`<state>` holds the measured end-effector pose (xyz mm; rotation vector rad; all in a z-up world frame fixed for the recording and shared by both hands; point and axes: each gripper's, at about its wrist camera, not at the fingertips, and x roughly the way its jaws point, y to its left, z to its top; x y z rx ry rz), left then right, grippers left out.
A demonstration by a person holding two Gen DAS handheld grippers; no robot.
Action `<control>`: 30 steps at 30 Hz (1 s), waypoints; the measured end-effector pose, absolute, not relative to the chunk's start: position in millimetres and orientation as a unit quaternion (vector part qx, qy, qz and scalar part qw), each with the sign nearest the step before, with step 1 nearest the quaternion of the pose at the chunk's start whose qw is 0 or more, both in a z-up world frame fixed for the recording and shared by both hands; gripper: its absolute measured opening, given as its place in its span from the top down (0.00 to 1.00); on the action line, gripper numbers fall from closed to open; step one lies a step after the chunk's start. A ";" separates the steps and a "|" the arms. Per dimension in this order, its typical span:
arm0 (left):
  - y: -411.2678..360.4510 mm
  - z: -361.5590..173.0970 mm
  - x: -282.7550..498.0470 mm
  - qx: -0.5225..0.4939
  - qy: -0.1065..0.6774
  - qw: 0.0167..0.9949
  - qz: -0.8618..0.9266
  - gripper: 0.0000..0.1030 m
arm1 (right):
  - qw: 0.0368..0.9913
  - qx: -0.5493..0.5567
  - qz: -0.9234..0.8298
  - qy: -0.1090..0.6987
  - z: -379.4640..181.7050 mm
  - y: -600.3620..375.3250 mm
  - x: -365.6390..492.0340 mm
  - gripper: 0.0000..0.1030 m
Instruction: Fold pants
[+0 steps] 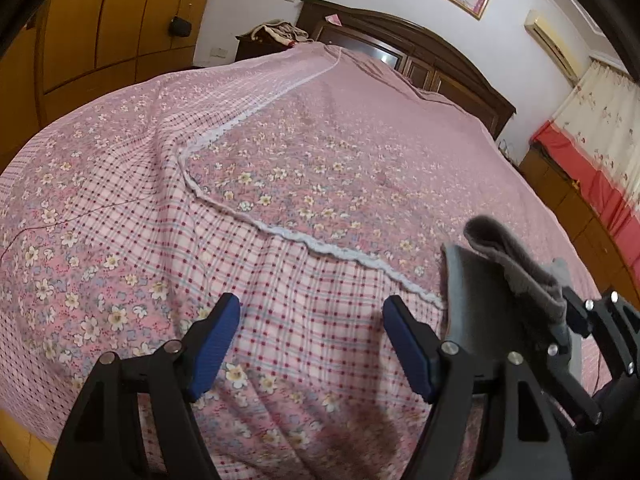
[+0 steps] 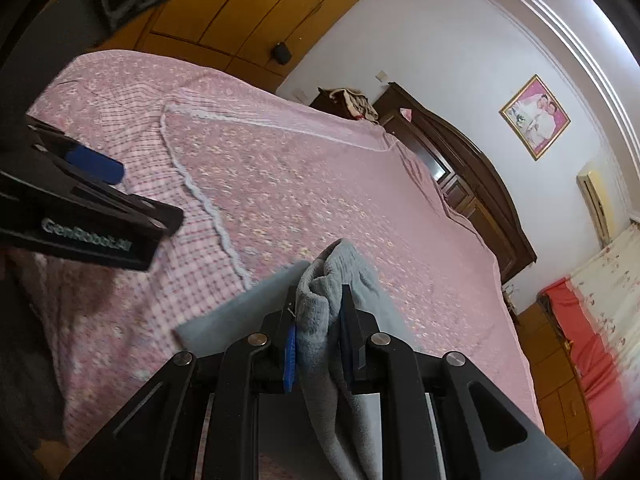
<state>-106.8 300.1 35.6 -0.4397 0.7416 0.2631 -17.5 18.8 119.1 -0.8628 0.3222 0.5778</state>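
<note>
The grey fleece pants [image 2: 320, 320] hang bunched between the blue pads of my right gripper [image 2: 318, 332], which is shut on them above the pink bed [image 2: 320, 184]. In the left wrist view the pants [image 1: 500, 280] show at the right, held up by the right gripper [image 1: 576, 312]. My left gripper [image 1: 312, 340] is open and empty, hovering over the checked part of the bedspread [image 1: 300, 300], just left of the pants. It also shows in the right wrist view [image 2: 96, 168] at the left edge.
A dark wooden headboard [image 1: 420, 52] stands at the far end of the bed. Wooden wardrobes [image 1: 100, 32] line the left side. A low cabinet with a red and floral cloth [image 1: 592, 168] runs along the right. A nightstand with clothes [image 1: 272, 36] sits by the headboard.
</note>
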 end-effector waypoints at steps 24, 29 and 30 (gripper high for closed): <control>306.8 45.6 -111.8 -0.227 0.340 0.905 0.115 0.24 | 0.821 -0.259 0.460 0.216 141.6 -52.3 -22.9 0.64; 260.0 78.9 -99.3 -0.158 0.318 0.932 0.069 0.24 | 0.847 -0.048 0.438 0.298 154.2 -172.3 46.2 0.64; 242.6 89.0 -94.1 -0.141 0.311 0.939 0.048 0.24 | 0.848 0.009 0.426 0.315 150.4 -198.0 63.5 0.67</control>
